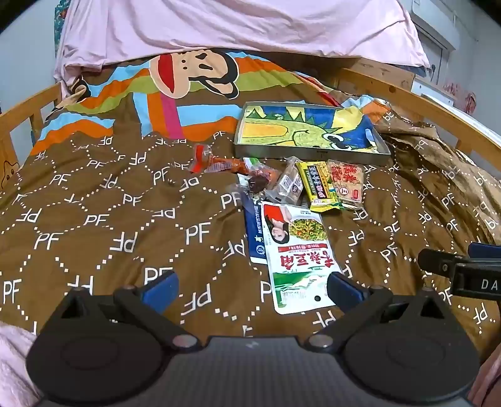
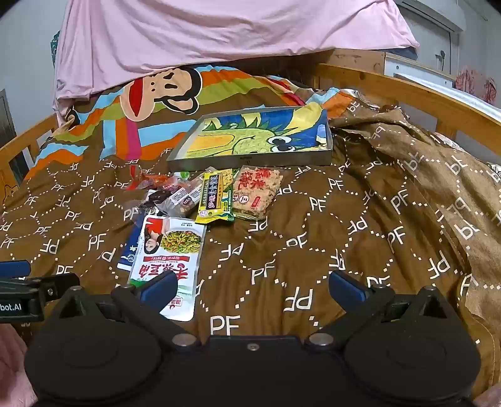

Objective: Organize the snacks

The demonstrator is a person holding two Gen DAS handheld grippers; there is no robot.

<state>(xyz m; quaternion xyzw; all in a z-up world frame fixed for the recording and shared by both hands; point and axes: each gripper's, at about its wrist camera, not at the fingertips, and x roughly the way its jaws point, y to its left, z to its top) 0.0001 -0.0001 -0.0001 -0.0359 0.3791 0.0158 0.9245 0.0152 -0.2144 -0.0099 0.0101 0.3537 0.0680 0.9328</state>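
A brown quilt printed with white PF letters covers a bed. A shallow grey metal tray lined with a dragon drawing sits beyond a cluster of snacks: a white-and-green pouch, a yellow packet, a red-lettered rice cracker packet. The left gripper hovers, fingers spread wide, nothing between them.

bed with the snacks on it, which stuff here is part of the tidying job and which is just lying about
Part of the job:
- green-and-white pouch
- blue packet under it
- yellow packet
- rice cracker pack
- sausage stick
- clear-wrapped snacks
- dinosaur tray

Just lying about:
- brown quilt
- pink sheet
- wooden bed frame
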